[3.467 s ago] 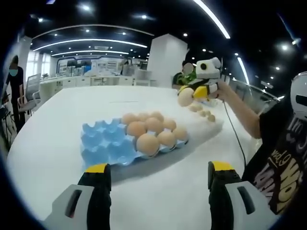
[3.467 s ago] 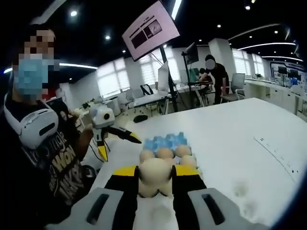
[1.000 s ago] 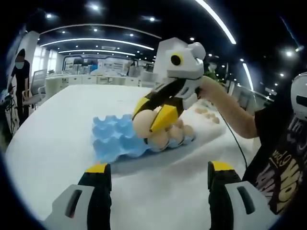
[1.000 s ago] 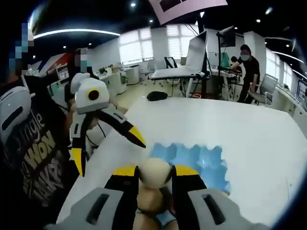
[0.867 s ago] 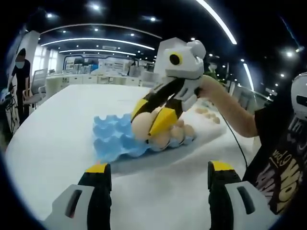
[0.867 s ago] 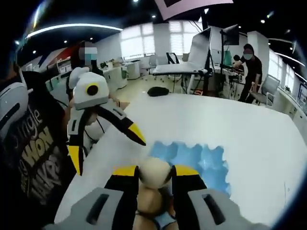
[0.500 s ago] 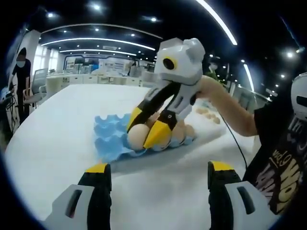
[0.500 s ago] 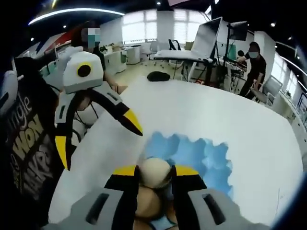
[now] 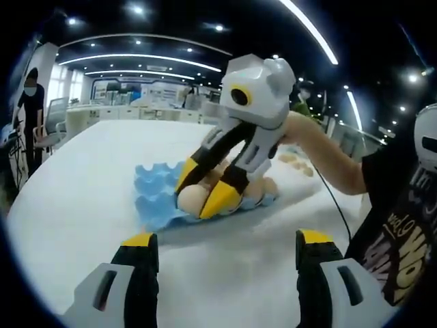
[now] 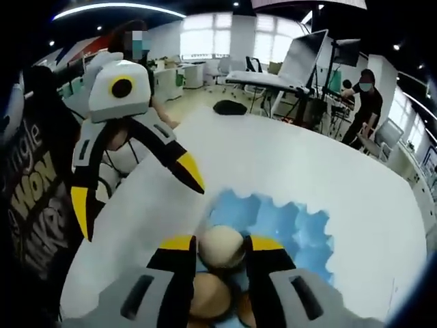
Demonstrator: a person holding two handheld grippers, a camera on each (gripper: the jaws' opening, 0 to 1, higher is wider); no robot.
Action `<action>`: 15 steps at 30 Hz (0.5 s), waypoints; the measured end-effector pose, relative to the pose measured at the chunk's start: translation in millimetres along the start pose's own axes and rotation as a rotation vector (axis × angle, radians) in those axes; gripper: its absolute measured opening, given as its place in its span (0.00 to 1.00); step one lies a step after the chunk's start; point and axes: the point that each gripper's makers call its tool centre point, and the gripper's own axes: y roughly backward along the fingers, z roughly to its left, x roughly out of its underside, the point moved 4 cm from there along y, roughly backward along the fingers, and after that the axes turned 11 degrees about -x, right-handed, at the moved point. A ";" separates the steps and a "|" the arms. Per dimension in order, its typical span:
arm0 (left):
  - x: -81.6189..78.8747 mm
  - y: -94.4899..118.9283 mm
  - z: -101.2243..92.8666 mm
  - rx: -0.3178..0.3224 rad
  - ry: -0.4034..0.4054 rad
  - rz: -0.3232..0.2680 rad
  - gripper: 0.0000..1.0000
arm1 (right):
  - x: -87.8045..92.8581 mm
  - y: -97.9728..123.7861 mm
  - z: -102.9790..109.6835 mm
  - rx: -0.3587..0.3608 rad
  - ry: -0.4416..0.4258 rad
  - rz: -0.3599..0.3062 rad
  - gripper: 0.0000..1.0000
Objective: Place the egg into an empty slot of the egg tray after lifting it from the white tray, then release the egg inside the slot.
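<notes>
My right gripper [image 10: 223, 244] is shut on a tan egg [image 10: 222, 246], holding it low over the near edge of the blue egg tray [image 10: 290, 225]. Another egg [image 10: 208, 294] lies in the tray just beneath my jaws. In the left gripper view the right gripper [image 9: 201, 191] comes in from the right, with the egg [image 9: 190, 199] down at a front slot of the blue tray [image 9: 153, 195]. Several eggs [image 9: 263, 186] fill the tray's right side. My left gripper [image 9: 227, 239] hangs open above the table, short of the tray. It also appears, open, in the right gripper view [image 10: 136, 195].
The white tray [image 9: 300, 179] with several small eggs [image 9: 290, 158] lies behind the blue tray to the right. The white table [image 9: 68, 184] stretches wide to the left. A person's arm [image 9: 321, 154] reaches over it. Other people stand at the far desks [image 10: 365, 102].
The right gripper carried the egg from above the white tray over to the blue tray and has sunk lower toward a front slot. The left gripper stayed put.
</notes>
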 end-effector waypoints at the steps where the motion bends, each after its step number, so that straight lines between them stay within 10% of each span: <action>1: -0.4 0.0 -0.1 -0.001 -0.001 0.000 0.84 | -0.1 0.6 1.0 -0.004 -0.003 -0.004 0.32; 15: -4.8 -0.8 -3.0 0.000 -0.020 0.002 0.84 | 3.8 24.2 1.8 0.037 0.018 -0.039 0.38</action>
